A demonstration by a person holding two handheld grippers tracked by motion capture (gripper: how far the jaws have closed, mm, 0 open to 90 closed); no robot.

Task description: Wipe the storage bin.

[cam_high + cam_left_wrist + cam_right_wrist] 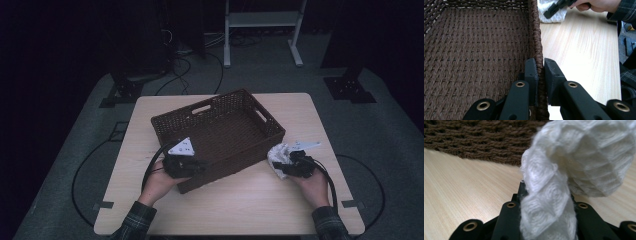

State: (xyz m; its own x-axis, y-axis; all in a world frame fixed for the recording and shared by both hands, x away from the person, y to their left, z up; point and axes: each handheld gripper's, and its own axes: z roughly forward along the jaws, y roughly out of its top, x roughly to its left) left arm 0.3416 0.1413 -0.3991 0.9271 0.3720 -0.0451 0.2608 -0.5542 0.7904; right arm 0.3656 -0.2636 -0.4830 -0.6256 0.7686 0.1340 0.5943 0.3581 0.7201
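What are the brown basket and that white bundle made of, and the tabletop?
The brown rectangular basket looks woven from twisted paper cord or a wicker-like fibre: matte, with ropey strands in the left gripper view. The crumpled white cloth seems soft cotton-like fabric with a waffle-style weave and fuzzy edges. The pale table shows light wood grain with a smooth, faintly glossy finish, possibly laminate.

The basket [220, 130] is dark brown with a tight woven pattern on its walls and floor. The cloth [278, 152] is white with a waffle-like ribbed texture. The table [260, 200] is pale wood with fine straight grain. Both claws, left [541, 72] and right [546, 195], are black with brass-coloured rivets; the left carries a grey plate [182, 147]. The sleeves [134, 220] are dark plaid.
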